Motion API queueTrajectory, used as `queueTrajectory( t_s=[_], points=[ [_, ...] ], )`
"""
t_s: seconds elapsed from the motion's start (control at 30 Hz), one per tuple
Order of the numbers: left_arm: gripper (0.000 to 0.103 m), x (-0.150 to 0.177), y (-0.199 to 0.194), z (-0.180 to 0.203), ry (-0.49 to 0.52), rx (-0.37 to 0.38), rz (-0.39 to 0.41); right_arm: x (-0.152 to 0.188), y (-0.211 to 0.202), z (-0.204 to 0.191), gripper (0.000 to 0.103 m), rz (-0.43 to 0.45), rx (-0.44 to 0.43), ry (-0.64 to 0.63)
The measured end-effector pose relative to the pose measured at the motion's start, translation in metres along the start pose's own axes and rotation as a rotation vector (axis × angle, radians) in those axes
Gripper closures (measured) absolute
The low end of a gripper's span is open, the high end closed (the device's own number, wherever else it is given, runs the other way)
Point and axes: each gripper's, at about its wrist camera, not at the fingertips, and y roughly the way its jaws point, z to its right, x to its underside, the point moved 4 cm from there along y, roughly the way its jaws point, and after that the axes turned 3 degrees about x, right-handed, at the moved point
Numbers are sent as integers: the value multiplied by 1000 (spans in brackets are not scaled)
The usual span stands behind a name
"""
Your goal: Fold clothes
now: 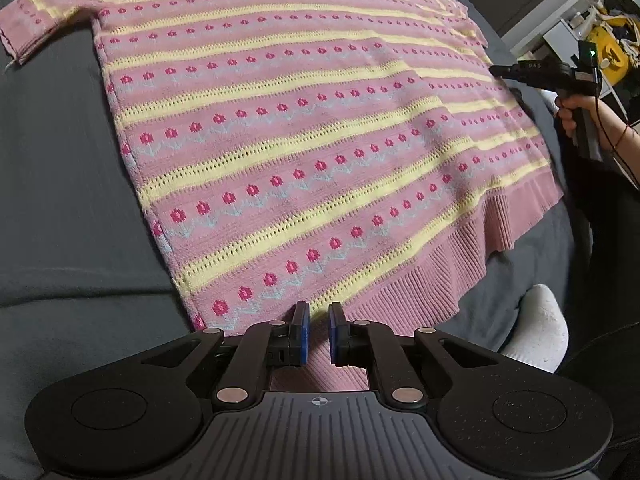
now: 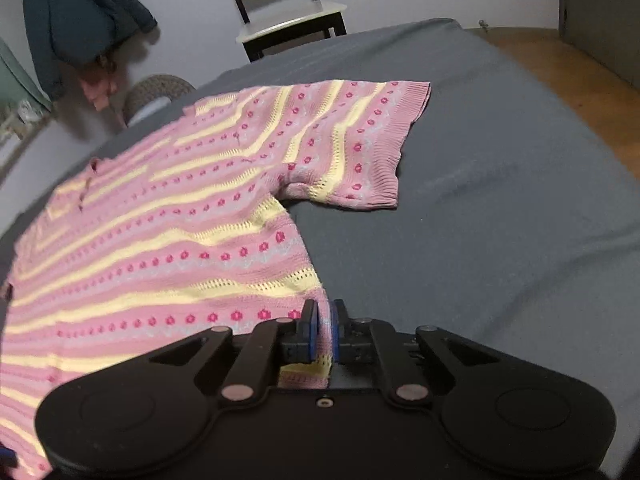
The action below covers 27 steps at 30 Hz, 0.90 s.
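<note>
- A pink knitted short-sleeved sweater with yellow stripes and rows of red flowers [image 1: 304, 128] lies spread flat on a dark grey bed cover [image 1: 60, 208], taking up the middle of it.
- The left gripper [image 1: 318, 334] sits over the ribbed hem at the near edge of the cover; its blue-padded jaws stand a little apart, with pink ribbing visible in the gap and nothing clamped.
- The right gripper [image 2: 325, 330] has its jaws closed on the sweater's side edge, a thin fold of knit pinched between the pads (in the left wrist view it appears at the sweater's right edge, held by a hand [image 1: 576, 114]).
- One short sleeve [image 2: 360, 148] lies flat, pointing toward the far edge of the cover.
- Bare grey cover stretches wide beyond that sleeve and beside the sweater's other side.
- A white sock [image 1: 538, 326] rests near the hem corner.
- A black-framed chair [image 2: 288, 12] stands past the cover's far edge.
</note>
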Motion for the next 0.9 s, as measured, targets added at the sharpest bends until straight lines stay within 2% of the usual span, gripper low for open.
queueTrajectory(
  t_s=[0.07, 0.17, 0.27, 0.33, 0.43, 0.5, 0.6, 0.7, 0.77, 0.83, 0.9],
  points=[
    [95, 1, -2, 0, 1, 11, 4, 0, -7, -1, 75, 11, 2, 20],
    [95, 2, -7, 3, 17, 31, 23, 1, -19, -17, 75, -23, -61, -12],
    [95, 3, -10, 7, 47, 42, 34, 19, -51, -67, 74, -89, -199, -176],
    [95, 4, -12, 14, 84, 58, 30, 47, -76, -114, 68, -151, -278, -352],
    [95, 7, -10, 27, 176, 64, 0, 100, -105, -173, 65, -217, -316, -593],
    [95, 10, -9, 42, 285, 6, -32, 131, -116, -202, 65, -242, -333, -682],
    [95, 19, -10, 62, 511, -132, -88, 164, -120, -230, 64, -269, -332, -745],
    [95, 32, -15, 78, 778, -293, -150, 192, -122, -253, 64, -248, -327, -822],
    [95, 39, -20, 80, 904, -340, -186, 207, -120, -272, 64, -231, -381, -839],
    [95, 42, -26, 79, 965, -360, -212, 222, -117, -294, 63, -206, -433, -864],
    [95, 37, -33, 73, 933, -345, -218, 235, -111, -318, 60, -167, -465, -897]
  ],
)
